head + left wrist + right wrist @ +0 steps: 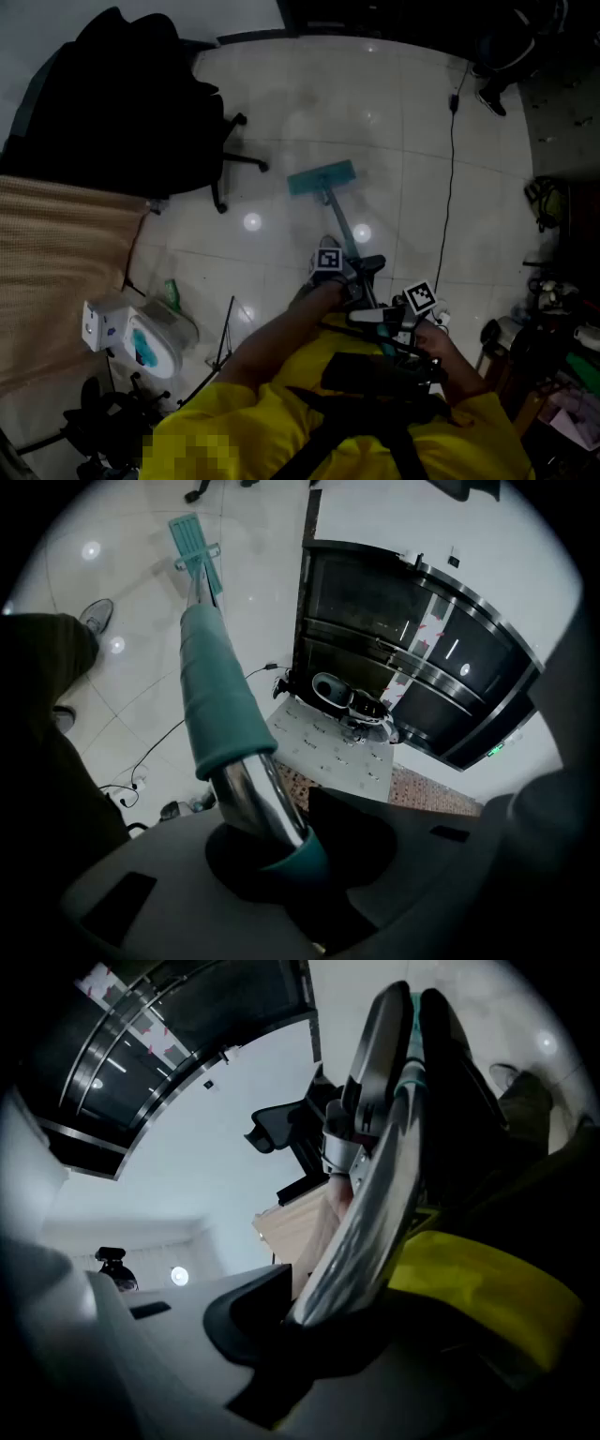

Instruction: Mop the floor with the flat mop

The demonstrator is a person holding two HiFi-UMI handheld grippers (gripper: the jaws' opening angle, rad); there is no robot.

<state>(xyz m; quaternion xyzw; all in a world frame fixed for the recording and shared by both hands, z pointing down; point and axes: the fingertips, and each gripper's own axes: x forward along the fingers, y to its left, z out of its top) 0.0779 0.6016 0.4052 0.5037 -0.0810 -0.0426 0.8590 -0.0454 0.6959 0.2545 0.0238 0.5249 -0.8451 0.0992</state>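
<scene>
The flat mop's teal head [322, 177] lies on the pale tiled floor [309, 103] ahead of me, its pole [339, 223] running back toward my body. My left gripper [349, 275] is shut on the mop pole; in the left gripper view the chrome pole [255, 794] with its teal sleeve [214, 691] passes between the jaws down to the mop head [190, 538]. My right gripper [398, 319] is shut on the pole's upper end, and the shiny pole [370, 1204] fills the right gripper view between the jaws.
A black office chair [131, 103] stands at the left beside a tan cloth-covered surface [52, 272]. A black cable [452, 178] runs across the floor at the right. Clutter [553, 319] lines the right edge. A white and teal appliance [141, 337] sits at the lower left.
</scene>
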